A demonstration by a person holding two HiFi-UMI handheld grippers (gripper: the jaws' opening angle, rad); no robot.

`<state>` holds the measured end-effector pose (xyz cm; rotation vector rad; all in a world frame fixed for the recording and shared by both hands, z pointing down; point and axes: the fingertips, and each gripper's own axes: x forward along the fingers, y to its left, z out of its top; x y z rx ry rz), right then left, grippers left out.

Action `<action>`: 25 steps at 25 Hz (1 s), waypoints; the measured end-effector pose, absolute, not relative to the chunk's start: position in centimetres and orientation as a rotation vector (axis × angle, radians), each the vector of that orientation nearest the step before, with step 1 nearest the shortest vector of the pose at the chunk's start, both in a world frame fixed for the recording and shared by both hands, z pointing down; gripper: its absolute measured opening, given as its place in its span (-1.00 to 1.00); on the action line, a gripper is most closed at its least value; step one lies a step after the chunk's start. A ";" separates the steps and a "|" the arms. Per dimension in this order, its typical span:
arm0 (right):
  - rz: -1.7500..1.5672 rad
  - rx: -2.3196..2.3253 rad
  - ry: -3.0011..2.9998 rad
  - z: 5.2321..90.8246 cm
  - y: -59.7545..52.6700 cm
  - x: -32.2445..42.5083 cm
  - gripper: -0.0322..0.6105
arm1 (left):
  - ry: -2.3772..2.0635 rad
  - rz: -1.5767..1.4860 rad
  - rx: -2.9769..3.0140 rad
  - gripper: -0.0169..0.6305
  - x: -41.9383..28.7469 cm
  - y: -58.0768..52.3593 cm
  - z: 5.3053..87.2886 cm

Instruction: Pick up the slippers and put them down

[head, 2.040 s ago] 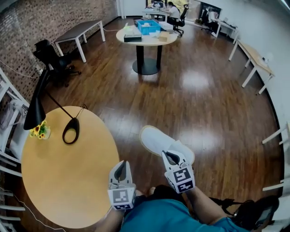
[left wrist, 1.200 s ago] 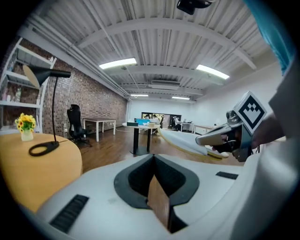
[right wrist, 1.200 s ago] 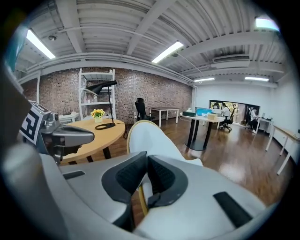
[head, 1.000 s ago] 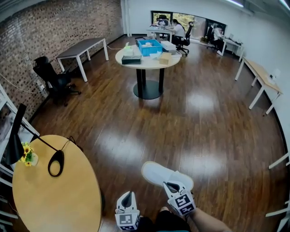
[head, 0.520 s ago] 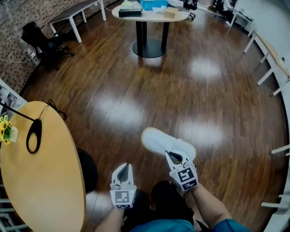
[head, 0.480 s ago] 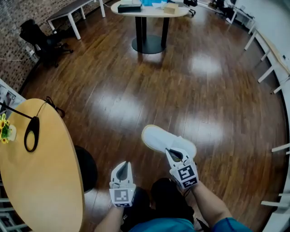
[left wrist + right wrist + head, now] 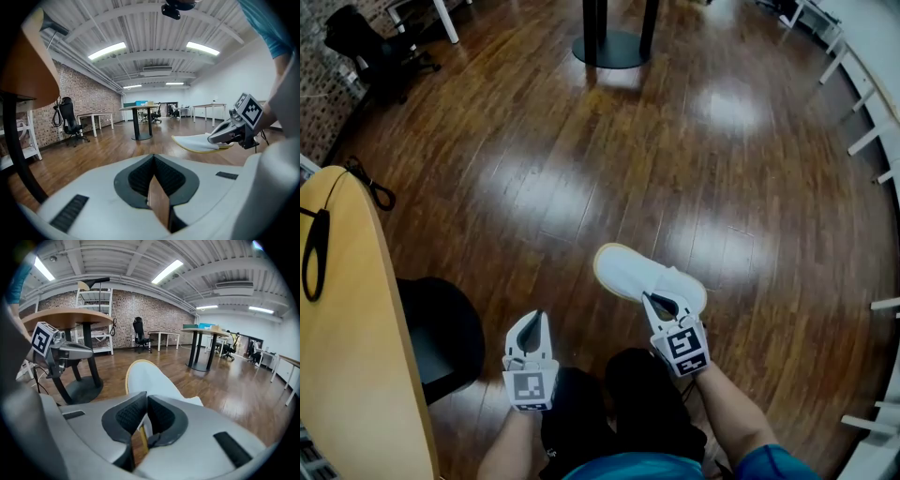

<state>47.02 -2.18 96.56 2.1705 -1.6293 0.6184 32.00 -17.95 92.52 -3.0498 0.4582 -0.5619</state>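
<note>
A white slipper with a yellowish sole rim hangs toe-forward over the wooden floor, held at its heel end. My right gripper is shut on that heel edge. In the right gripper view the slipper stretches away from the closed jaws of the right gripper. My left gripper is shut and empty, to the left of the slipper and apart from it. From the left gripper view, the slipper shows at right, gripped by the right gripper. I see no second slipper.
A round wooden table fills the left edge, its black pedestal base close to my left gripper. Another table's round base and an office chair stand farther off. White table legs line the right wall.
Both grippers have come down low toward the floor, the right one carrying the slipper. The head view has tilted down, so the far tables have left the picture.
</note>
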 end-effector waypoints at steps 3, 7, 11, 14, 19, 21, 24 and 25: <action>0.641 2.129 -1.645 102.9 -3.1 47.1 -0.83 | 0.484 -0.567 -3.059 -0.93 31.7 -19.3 97.6; 0.683 2.073 -1.650 111.4 -4.3 47.6 -0.83 | 0.470 -0.600 -3.069 -0.93 32.1 -20.3 104.5; 0.758 2.028 -1.642 120.3 -4.0 48.0 -0.82 | 0.445 -0.657 -3.096 -0.93 32.7 -20.0 111.1; 0.805 2.007 -1.623 126.0 -4.1 48.3 -0.82 | 0.442 -0.685 -3.117 -0.93 32.9 -20.5 114.2; 0.895 1.975 -1.568 132.8 -4.0 48.4 -0.82 | 0.381 -0.729 -3.152 -0.93 33.0 -20.5 117.0; 0.927 1.970 -1.546 135.0 -4.1 48.6 -0.82 | 0.340 -0.748 -3.162 -0.93 33.4 -20.4 117.8; 0.955 1.942 -1.519 138.2 -4.3 48.5 -0.82 | 0.268 -0.784 -3.154 -0.93 34.0 -20.0 118.4; 0.960 1.930 -1.507 139.2 -4.4 48.5 -0.82 | 0.241 -0.787 -3.149 -0.93 34.1 -19.8 118.5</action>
